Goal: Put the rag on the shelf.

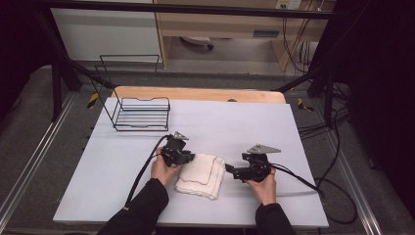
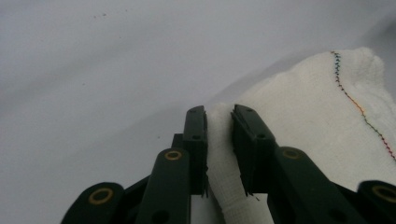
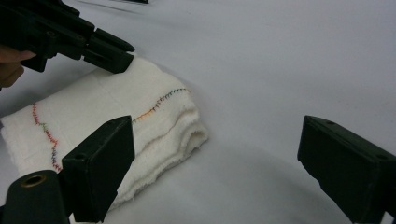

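Observation:
A folded white towel (image 1: 200, 174) with multicoloured edge stitching lies on the pale table top (image 1: 117, 161) near its front. My left gripper (image 1: 191, 157) sits at the towel's left far corner. In the left gripper view its jaws (image 2: 218, 116) are shut on a pinched fold of the towel (image 2: 317, 121). My right gripper (image 1: 229, 170) is just right of the towel and points left at it. In the right gripper view its jaws (image 3: 217, 140) stand wide open, with the towel's (image 3: 107, 112) folded corner near the left jaw and nothing between the pads. The left gripper (image 3: 112, 58) bites the towel's far edge there.
A black wire rack (image 1: 142, 115) stands at the table's far left. A wooden strip (image 1: 195, 93) runs along the far edge. Cables (image 1: 313, 186) trail off the right gripper over the table's right side. Bare table surface spreads left of and beyond the towel.

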Tool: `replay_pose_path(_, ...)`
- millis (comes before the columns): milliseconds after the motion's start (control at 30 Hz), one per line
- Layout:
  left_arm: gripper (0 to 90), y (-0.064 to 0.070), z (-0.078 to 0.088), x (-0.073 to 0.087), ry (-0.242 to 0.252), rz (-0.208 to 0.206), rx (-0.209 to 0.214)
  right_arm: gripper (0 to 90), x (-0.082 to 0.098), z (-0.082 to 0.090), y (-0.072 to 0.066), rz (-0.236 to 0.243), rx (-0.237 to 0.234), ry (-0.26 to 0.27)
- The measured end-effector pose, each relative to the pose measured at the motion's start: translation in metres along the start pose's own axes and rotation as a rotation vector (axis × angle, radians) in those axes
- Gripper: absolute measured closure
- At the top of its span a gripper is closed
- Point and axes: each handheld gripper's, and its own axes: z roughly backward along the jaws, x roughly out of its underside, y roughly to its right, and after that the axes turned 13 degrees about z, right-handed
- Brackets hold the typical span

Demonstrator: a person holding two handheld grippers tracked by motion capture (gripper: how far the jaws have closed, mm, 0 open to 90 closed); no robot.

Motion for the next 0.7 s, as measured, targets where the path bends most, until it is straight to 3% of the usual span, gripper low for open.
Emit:
replay_pose_path(67,76.2,0.001,0.0,0.002,0.01,-0.005,-0.003,14.6,-0.002,-0.004,0.0,-0.003,0.002,0.011)
replay_pose_path(100,77.1,0.001,0.0,0.002,0.011,-0.006,-0.002,17.1,-0.004,-0.009,0.001,-0.042,-0.008,0.03)
replay_pose_path(167,77.4,0.001,0.0,0.002,0.008,-0.005,0.0,17.7,-0.005,-0.012,0.002,-0.047,-0.001,0.027)
replay_pose_path(200,77.8,0.001,0.0,0.001,0.007,-0.006,0.002,22.0,-0.007,-0.017,0.0,-0.015,0.019,-0.005)
replay_pose_path(267,78.1,0.001,-0.001,0.002,0.009,-0.017,0.003,24.9,-0.009,-0.023,-0.002,0.002,0.025,-0.01)
replay_pose_path(600,78.7,0.002,-0.001,0.004,0.026,-0.037,-0.001,42.1,-0.013,-0.044,-0.01,-0.024,0.011,-0.04)
replay_pose_path(633,78.8,0.002,-0.001,0.004,0.027,-0.038,0.001,45.9,-0.013,-0.046,-0.012,0.006,0.022,-0.066)
replay_pose_path(700,78.7,0.002,-0.001,0.004,0.03,-0.041,0.0,51.2,-0.012,-0.046,-0.014,0.014,0.011,-0.073)
